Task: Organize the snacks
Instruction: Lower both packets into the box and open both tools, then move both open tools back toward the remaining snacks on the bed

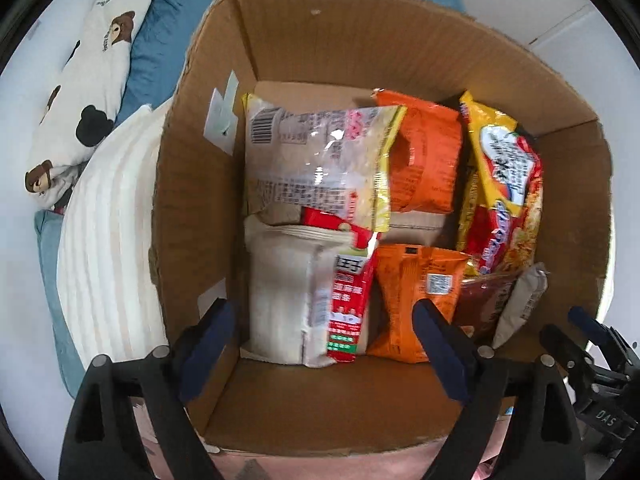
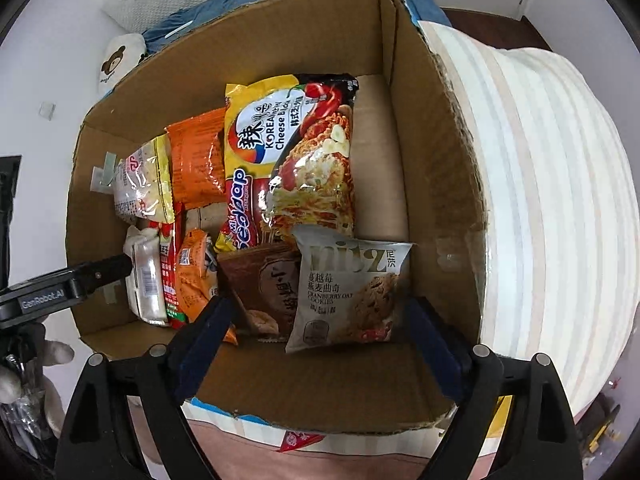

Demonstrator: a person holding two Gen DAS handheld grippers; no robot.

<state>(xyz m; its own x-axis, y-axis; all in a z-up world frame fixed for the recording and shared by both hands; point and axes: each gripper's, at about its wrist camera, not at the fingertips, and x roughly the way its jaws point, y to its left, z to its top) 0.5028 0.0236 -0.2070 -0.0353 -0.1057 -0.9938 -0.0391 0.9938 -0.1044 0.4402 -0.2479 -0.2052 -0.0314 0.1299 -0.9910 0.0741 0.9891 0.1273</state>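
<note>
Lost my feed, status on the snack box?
Left gripper and right gripper open, empty, above brown cardboard box. White cranberry cookie pouch lies inside. Nothing blocking.

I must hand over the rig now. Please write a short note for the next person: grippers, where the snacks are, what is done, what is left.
Left gripper: open, empty, above the white and red packs.
Right gripper: open, empty, over the cookie bag.
Cardboard box holds all visible snacks: noodle pack, orange packs, brown bag, cookie bag.
Done: snacks are inside the box.
Left: probably straightening the leaning packs; bare floor remains at the box's right side.
</note>
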